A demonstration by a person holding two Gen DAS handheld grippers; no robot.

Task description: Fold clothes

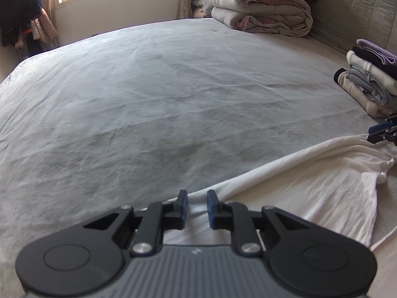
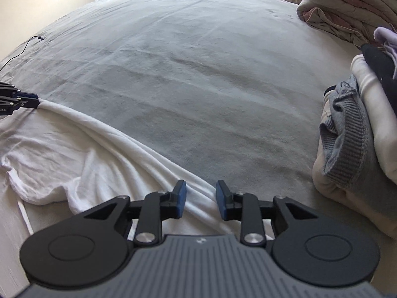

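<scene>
white shirt (image 2: 74, 154) on the bed (image 1: 148, 99), its folded edge between each parted gripper: left (image 1: 197, 209), right (image 2: 201, 200)

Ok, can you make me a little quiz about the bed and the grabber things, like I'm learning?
1. True or false: the white shirt is already on the stack of folded clothes.
2. What lies between the left gripper fingers? A) a sock B) the white shirt's edge C) a pillow
3. Fill in: the right gripper has its jaws ____, with shirt fabric between them.

Key: 1 false, it lies on the bed; 2 B; 3 open.
</scene>
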